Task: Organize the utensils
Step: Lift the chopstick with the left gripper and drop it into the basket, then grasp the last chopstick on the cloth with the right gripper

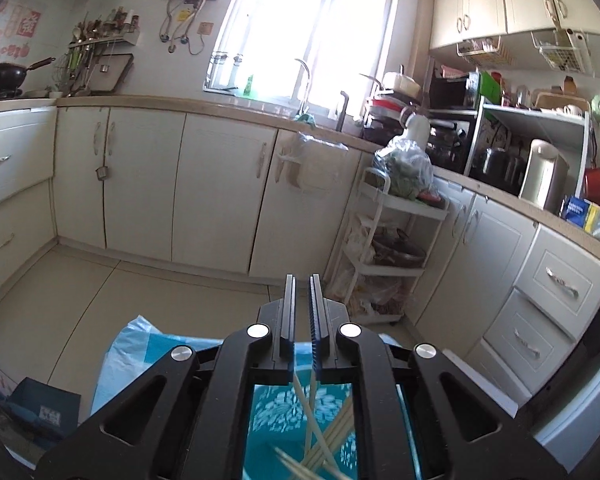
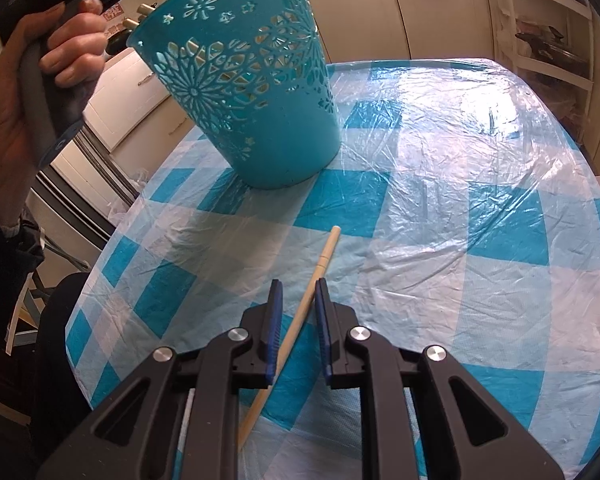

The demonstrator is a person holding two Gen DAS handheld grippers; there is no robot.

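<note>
Chopstick point(image 2: 312, 284): light, stiff, smooth wood, likely slippery; lies between right gripper point(image 2: 298, 294) jaws, narrowly spread, not pinching. Grip mid-shaft.

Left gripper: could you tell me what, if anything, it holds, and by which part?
The teal basket, apparently pinched at its far upper rim, tilted on the table.

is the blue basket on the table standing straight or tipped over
Tipped. The basket leans left with only its base edge on the table, rim raised toward the hand.
</note>
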